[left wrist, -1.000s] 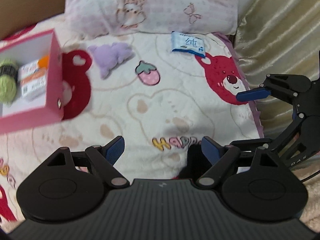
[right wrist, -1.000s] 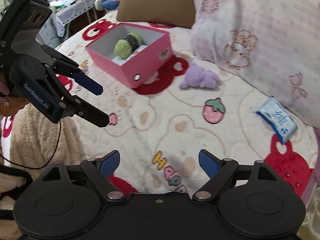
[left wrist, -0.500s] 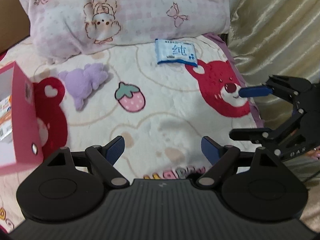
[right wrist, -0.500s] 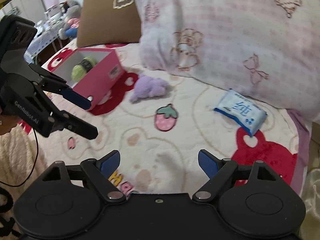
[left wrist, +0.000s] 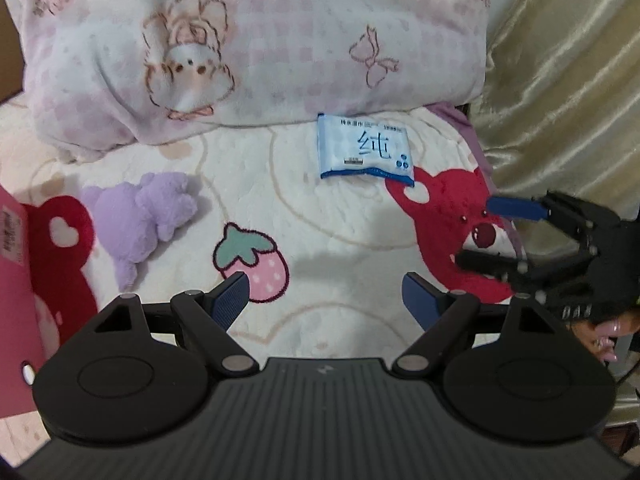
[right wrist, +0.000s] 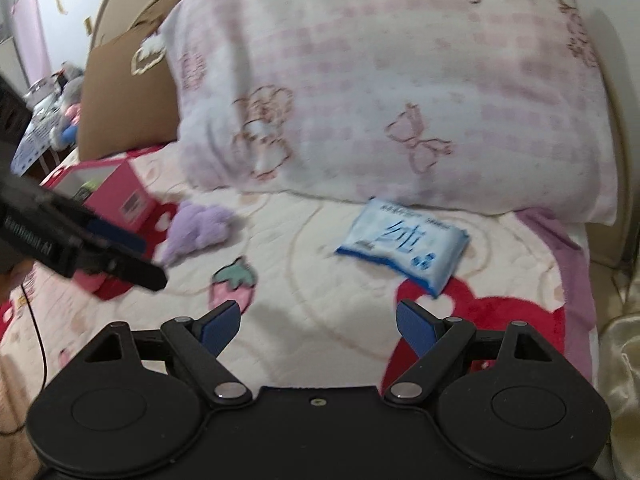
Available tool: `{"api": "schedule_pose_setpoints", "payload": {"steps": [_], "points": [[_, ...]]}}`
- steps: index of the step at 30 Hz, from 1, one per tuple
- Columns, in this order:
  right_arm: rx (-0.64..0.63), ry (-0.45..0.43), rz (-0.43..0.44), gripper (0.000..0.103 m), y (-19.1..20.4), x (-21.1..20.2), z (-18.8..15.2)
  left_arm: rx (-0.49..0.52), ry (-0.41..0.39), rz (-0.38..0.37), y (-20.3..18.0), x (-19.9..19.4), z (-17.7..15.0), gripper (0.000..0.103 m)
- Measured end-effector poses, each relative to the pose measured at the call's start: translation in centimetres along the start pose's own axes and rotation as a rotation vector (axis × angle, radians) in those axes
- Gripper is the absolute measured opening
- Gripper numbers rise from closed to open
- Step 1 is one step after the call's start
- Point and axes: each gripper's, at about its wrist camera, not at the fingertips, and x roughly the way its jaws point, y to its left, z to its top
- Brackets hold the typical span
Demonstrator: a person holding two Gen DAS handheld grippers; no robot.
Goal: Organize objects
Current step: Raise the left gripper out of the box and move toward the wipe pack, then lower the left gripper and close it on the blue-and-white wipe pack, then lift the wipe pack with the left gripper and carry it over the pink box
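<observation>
Both the left hand-held gripper (left wrist: pixel 326 300) and the right hand-held gripper (right wrist: pixel 318 326), spread and empty, have been brought nearer the wipes pack (left wrist: pixel 364 152), which is probably to be grasped next.

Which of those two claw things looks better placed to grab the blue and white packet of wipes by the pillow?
Right, probably. The blue and white wipes packet lies just ahead of the open right gripper, slightly to its right. The left gripper, also open, sits farther back, nearer the purple plush toy.

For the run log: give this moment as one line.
left gripper: open, empty | right gripper: open, empty | wipes pack: on blanket by pillow | purple plush: beside pink box
</observation>
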Motion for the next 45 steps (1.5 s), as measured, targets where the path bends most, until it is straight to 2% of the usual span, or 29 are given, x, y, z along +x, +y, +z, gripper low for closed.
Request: {"api": "schedule_pose_setpoints", "payload": {"steps": [3,7,15,25,31,34,39,41,45], "points": [[0.049,-0.008,-0.019,0.088,-1.3,1.1,-0.1,-0.013,0.001,-0.005,0.6,2.0,0.3,0.082],[0.098,-0.002,-0.062,0.088,-3.0,2.7,0.0,-0.017,-0.048,0.005,0.9,4.0,1.2,0.082],[0.215,-0.01,-0.07,0.088,-6.0,4.9,0.6,-0.074,-0.124,-0.036,1.4,8.6,3.4,0.081],[0.358,0.022,-0.097,0.083,-9.4,8.5,1.0,-0.154,-0.135,-0.099,1.7,14.1,6.7,0.075],[0.384,0.025,-0.096,0.066,-10.8,10.1,0.8,-0.196,-0.148,-0.108,2.0,16.8,7.9,0.063],[0.411,-0.028,-0.084,0.059,-11.2,10.1,0.4,-0.187,-0.183,-0.104,1.8,17.4,8.2,0.06],[0.483,-0.1,-0.062,0.04,-11.8,10.6,0.7,-0.128,-0.214,-0.075,1.2,17.9,8.3,0.05],[0.474,-0.1,-0.065,0.04,-11.7,10.9,1.0,-0.122,-0.216,-0.088,1.1,18.1,8.3,0.04],[0.448,-0.076,-0.09,0.039,-11.2,11.5,1.1,-0.162,-0.201,-0.121,1.0,18.3,8.1,0.036]]}}
